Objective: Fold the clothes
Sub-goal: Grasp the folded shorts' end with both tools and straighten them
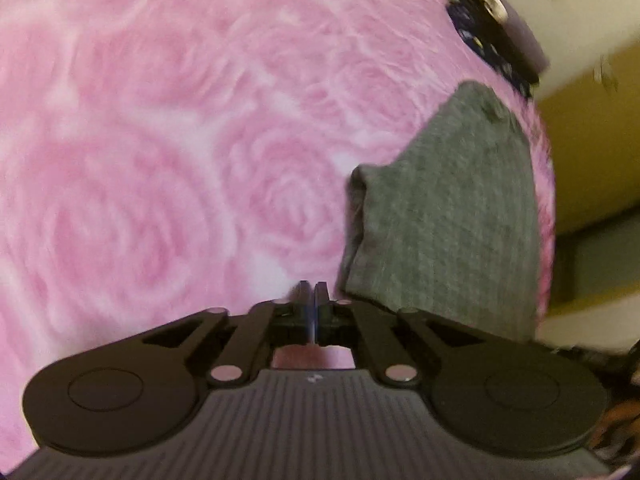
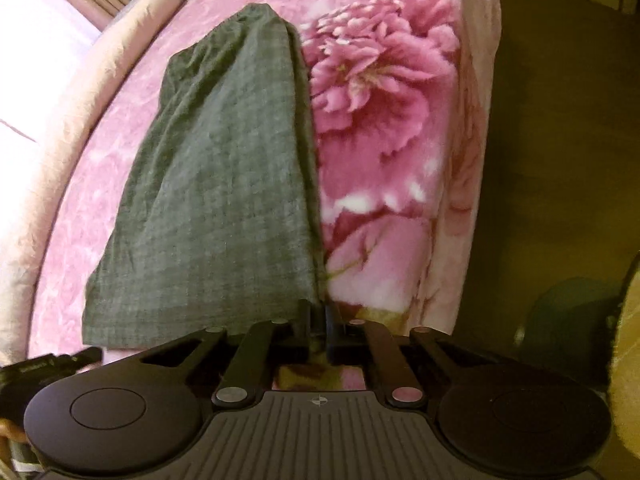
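Observation:
A grey knit garment [image 2: 224, 184] lies stretched out lengthwise on a pink flowered blanket [image 2: 384, 128]. My right gripper [image 2: 319, 312] is shut on the garment's near right corner, with cloth between the fingers. In the left wrist view the same grey garment [image 1: 444, 224] lies to the right of my left gripper [image 1: 311, 290], which is shut with nothing between its fingers, just left of the garment's near edge, over the pink blanket [image 1: 160, 140].
The blanket's right edge [image 2: 472, 120] drops off to a dark floor. A cream border [image 2: 52, 140] runs along the left. A dark object [image 1: 500, 32] sits at the blanket's far edge in the left wrist view. The other gripper's tip [image 2: 48, 366] shows at lower left.

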`<state>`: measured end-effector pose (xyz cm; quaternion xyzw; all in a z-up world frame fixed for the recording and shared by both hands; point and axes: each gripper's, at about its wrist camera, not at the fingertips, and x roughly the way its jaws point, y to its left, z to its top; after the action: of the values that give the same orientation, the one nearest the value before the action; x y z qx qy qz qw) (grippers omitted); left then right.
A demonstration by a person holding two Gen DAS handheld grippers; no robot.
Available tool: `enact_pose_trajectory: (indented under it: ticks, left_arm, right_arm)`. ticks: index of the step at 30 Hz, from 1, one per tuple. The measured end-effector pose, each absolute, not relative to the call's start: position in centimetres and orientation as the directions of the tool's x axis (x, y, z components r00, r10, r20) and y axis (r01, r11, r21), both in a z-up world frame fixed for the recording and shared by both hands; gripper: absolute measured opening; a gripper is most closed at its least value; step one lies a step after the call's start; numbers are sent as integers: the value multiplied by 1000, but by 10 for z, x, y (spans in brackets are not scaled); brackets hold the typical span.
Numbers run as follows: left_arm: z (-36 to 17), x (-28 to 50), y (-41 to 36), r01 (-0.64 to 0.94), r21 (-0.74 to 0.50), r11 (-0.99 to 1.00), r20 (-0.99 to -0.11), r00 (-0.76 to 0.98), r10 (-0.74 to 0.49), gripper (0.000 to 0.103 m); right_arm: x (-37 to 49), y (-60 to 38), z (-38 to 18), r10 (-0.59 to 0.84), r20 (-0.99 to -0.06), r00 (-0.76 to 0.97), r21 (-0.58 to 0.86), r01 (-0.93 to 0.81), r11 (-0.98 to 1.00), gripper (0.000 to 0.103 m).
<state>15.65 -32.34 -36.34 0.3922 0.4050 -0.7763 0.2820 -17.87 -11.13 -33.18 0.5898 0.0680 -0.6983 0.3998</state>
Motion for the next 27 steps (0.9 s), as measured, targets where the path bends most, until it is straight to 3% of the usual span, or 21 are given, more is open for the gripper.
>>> enact_pose_trajectory:
  ticks: [2, 4, 5, 6, 10, 14, 15, 22, 27]
  left_arm:
    - [-343, 146, -322, 743, -330, -583, -828, -524, -199, 2]
    - [-325, 133, -322, 715, -292, -634, -799, -547, -249, 2]
    - [-322, 123, -322, 694, -291, -659, -788, -564, -246, 2]
    - [-320, 113, -323, 672, -287, -683, -780, -577, -240, 2]
    - [-344, 66, -321, 601, -250, -759, -794, -576, -194, 3]
    - [-367, 57, -306, 572, -190, -798, -821, -538, -190, 3]
    - [-370, 64, -301, 570, -182, -801, -821, -537, -195, 4]
    - [-356, 117, -292, 635, -186, -750, -840, -499, -214, 3]
    - [-332, 101, -292, 642, -236, -730, -783, -570, -248, 4]
  right_arm:
    - [-176, -118, -321, -481, -876, -37, 337, 668, -664, 8]
    - [-172, -128, -310, -504, -858, -99, 299, 702, -646, 27]
    - [-170, -133, -305, -516, -847, -129, 279, 718, -638, 50]
    - [-168, -138, -299, -528, -834, -159, 258, 733, -629, 56]
    - [-161, -168, -294, -547, -807, -224, 163, 805, -571, 55]
    - [-137, -183, -323, -517, -822, -240, 51, 872, -486, 55]
    - [-132, -178, -331, -484, -844, -233, 39, 872, -488, 49]
    - [-123, -126, -333, -430, -882, -193, 82, 835, -543, 48]
    - [-125, -136, -302, -507, -821, -262, 68, 837, -543, 48]
